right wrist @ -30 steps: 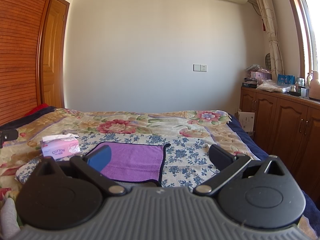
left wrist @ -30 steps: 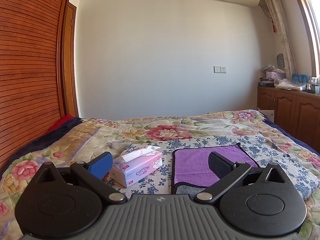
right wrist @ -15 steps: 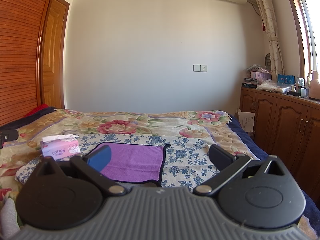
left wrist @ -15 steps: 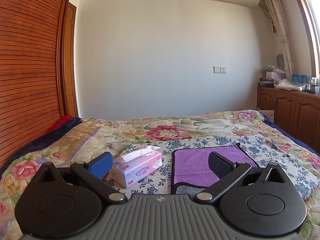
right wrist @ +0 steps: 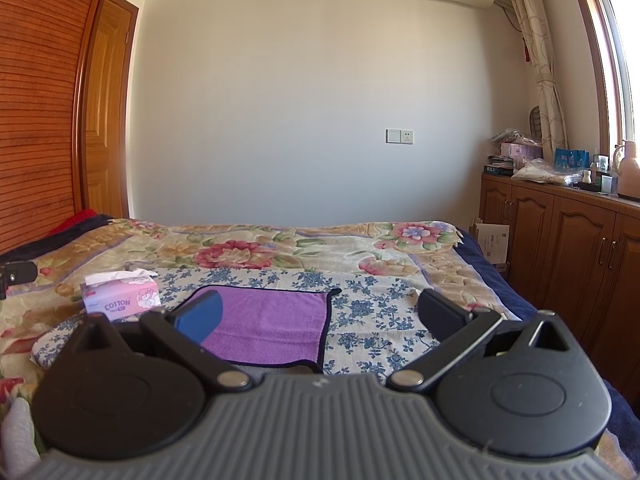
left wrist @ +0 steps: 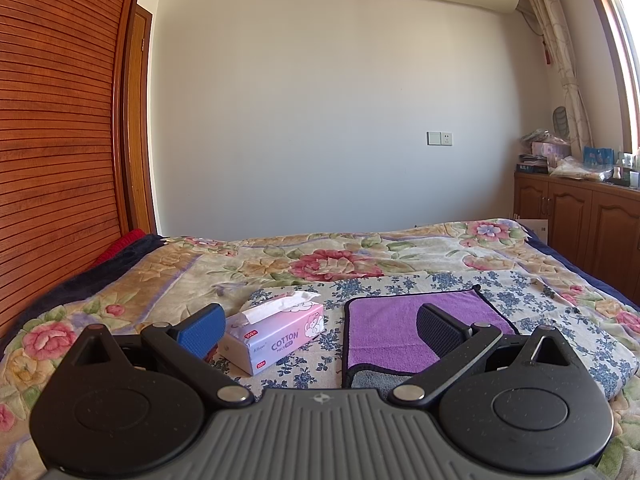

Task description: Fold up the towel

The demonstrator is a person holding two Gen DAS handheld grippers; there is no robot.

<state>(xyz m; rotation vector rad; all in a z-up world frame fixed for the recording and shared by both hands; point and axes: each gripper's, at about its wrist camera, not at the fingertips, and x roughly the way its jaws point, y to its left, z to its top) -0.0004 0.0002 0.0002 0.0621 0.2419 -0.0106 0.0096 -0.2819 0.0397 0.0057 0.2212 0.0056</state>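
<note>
Both grippers hover spread above the bed, holding nothing.

The flat purple microfibre towel with dark edging [left wrist: 404,330] lies on the blue-flowered cloth [left wrist: 520,300], ahead of the left gripper [left wrist: 320,328] toward its right finger, and ahead-left of the right gripper [right wrist: 320,316]. A pink rectangular tissue box [left wrist: 276,334] sits just left of the towel.

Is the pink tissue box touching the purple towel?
Apart. The left wrist view shows blue-flowered cloth between the pink cardboard tissue box and the flat purple microfibre towel.
</note>
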